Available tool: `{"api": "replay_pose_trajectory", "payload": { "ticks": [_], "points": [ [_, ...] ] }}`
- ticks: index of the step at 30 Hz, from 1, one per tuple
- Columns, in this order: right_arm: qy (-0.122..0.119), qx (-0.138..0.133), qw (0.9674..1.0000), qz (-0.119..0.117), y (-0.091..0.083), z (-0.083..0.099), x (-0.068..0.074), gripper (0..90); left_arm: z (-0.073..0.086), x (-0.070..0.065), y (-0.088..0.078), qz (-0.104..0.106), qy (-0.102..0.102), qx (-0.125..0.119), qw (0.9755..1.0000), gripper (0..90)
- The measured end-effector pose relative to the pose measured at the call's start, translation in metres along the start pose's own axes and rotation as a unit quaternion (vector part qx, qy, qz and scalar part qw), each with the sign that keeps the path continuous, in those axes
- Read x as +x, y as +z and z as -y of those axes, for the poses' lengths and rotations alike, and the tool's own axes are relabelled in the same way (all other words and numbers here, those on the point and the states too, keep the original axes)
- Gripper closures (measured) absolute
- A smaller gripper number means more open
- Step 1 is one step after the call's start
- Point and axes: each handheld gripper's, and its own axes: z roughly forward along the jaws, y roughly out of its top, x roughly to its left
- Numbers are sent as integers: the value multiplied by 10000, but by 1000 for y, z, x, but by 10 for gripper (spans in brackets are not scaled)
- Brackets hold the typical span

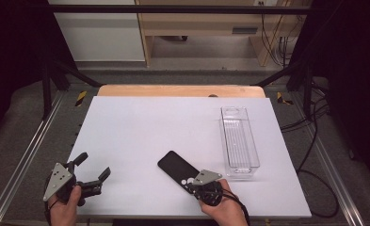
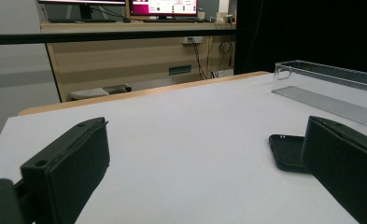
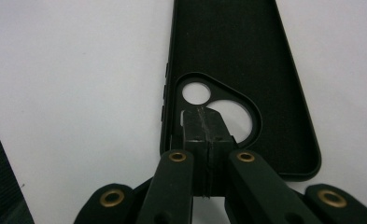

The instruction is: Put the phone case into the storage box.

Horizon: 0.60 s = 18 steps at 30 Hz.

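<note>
Resting low in the frame's middle, the right gripper [image 3: 204, 126] sits clenched, tips over the unbranded black phone case [image 3: 237, 42]; left gripper [image 1: 91, 169] gapes, holding nothing.

In the right gripper view the phone case [image 3: 237, 51] runs off the top edge, so its far end is cut away, and the right tool [image 3: 204, 126] covers part of the camera cutout and the case's near rim. In the left gripper view the left tool's right jaw hides the case's [image 2: 286, 151] near end, and the clear tray [image 2: 330, 88] is cut by the right edge. In the high view the person's forearms leave the bottom edge
</note>
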Motion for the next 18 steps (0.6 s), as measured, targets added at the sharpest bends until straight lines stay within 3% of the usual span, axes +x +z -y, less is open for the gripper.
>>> {"api": "replay_pose_trajectory", "payload": {
  "ticks": [18],
  "points": [
    [-122, -4, 9999, 72, -1, 1, 1, 900, 2, -2, 0, -32, -21, 63, 10000, 12]
  ]
}}
